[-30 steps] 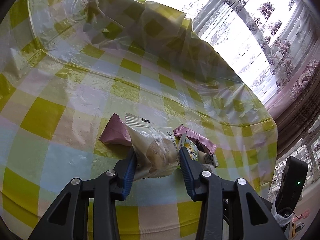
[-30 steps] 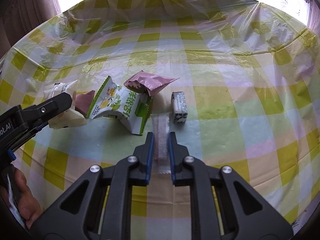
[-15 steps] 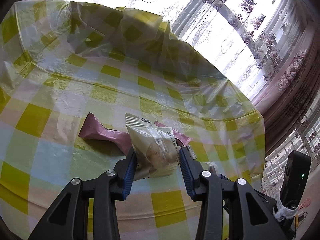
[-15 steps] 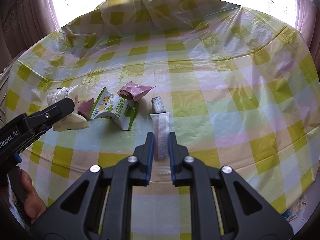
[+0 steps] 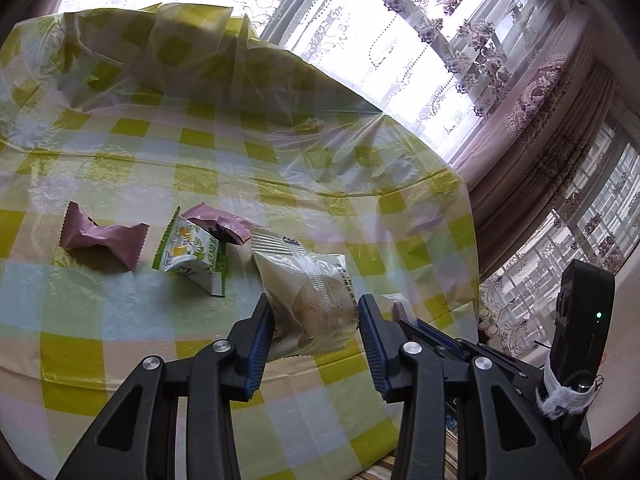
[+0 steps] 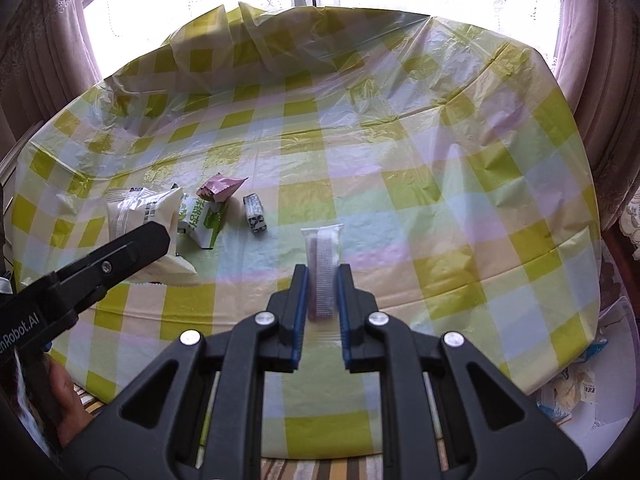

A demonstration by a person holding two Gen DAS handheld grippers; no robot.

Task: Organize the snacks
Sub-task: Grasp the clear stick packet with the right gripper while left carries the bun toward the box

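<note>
My left gripper (image 5: 316, 320) is shut on a clear-wrapped bread bun packet (image 5: 308, 292) and holds it above the table. That packet also shows in the right wrist view (image 6: 140, 216). My right gripper (image 6: 323, 280) is shut on a thin clear wafer stick packet (image 6: 322, 264), lifted off the cloth. On the checked tablecloth (image 5: 120, 312) lie a pink wrapper (image 5: 100, 238), a green-and-white snack pack (image 5: 188, 254), a second pink wrapper (image 5: 224, 228) and a small black-and-white candy (image 6: 255, 218).
The table's far edge meets a bright window with lace curtains (image 5: 400, 40). The tablecloth is bunched up at the back (image 6: 224, 60). The table edge drops off at the right (image 6: 592, 280), with packets on the floor (image 6: 576, 392) beyond it.
Both grippers have risen and pulled back from the snack pile, each still holding its packet. The left gripper has also shifted right, so the pile now lies to its left.
</note>
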